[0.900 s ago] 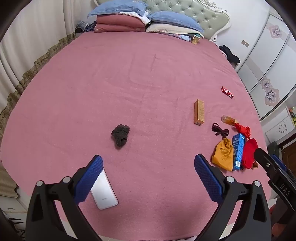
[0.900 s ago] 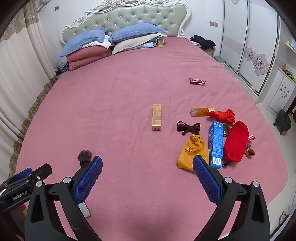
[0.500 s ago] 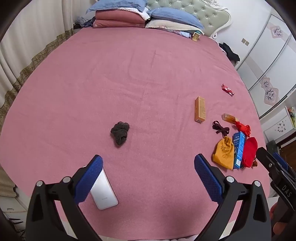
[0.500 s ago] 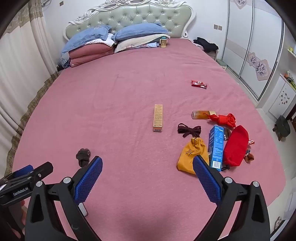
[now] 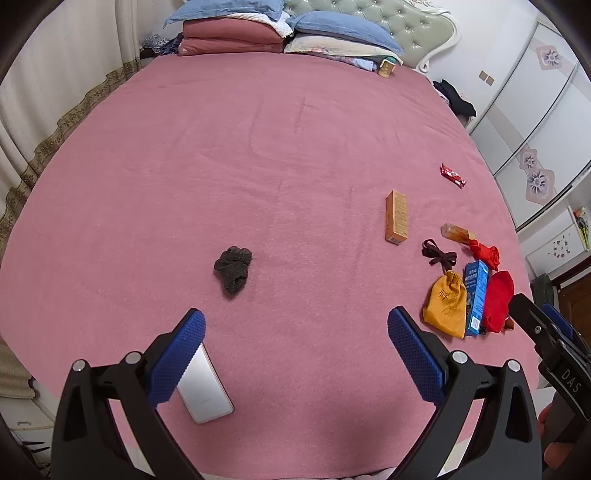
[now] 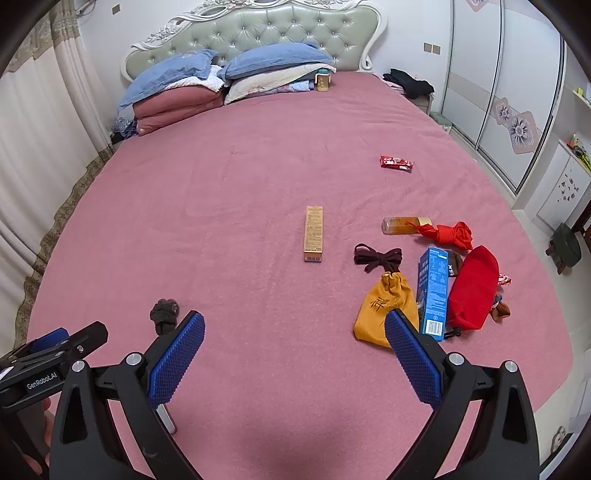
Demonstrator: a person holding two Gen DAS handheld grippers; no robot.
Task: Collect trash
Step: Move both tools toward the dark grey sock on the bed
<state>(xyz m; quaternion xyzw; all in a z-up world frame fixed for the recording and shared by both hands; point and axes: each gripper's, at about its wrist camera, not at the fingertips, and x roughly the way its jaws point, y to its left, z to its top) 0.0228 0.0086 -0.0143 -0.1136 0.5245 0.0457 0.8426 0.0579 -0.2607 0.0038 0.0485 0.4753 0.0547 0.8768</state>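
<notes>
Left hand-held gripper [image 5: 295, 325] wide open, empty, over bed [image 5: 258, 166]. Right hand-held gripper [image 6: 293, 328] likewise; orange pouch [image 6: 384, 308] lower right.

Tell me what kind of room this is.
A home bedroom, it seems: a large bed under a pink cover, a tufted green headboard with stacked pillows against it, and sliding wardrobe doors along one wall.
</notes>
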